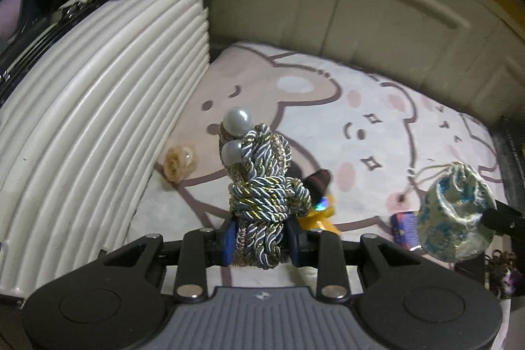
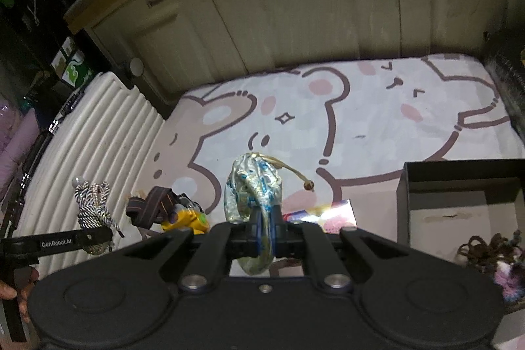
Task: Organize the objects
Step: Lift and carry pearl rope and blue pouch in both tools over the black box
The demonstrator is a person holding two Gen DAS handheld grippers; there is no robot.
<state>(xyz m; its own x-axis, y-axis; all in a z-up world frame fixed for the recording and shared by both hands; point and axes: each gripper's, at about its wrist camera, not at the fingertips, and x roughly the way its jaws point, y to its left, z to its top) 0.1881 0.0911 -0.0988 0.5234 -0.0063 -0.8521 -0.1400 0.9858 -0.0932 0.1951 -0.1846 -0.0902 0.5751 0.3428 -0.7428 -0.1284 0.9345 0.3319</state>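
Left gripper [image 1: 261, 238] is clamping the rope bundle [image 1: 262, 182], right gripper [image 2: 266, 232] is pinching the brocade pouch [image 2: 252, 186], both hanging above the rug's [image 2: 377, 120] near edge, probably heading boxward [image 2: 459, 186].

cord bundle [image 1: 262, 195] – 1 | pouch [image 2: 252, 186] – 1 | box [image 2: 459, 202] – 1 | suitcase [image 1: 98, 127] – 1

A cartoon bear blanket [image 1: 377, 107] is spread over the surface. A white ribbed suitcase [image 1: 98, 127] is placed at its left edge, and cream cabinet doors [image 2: 279, 22] are seen behind.
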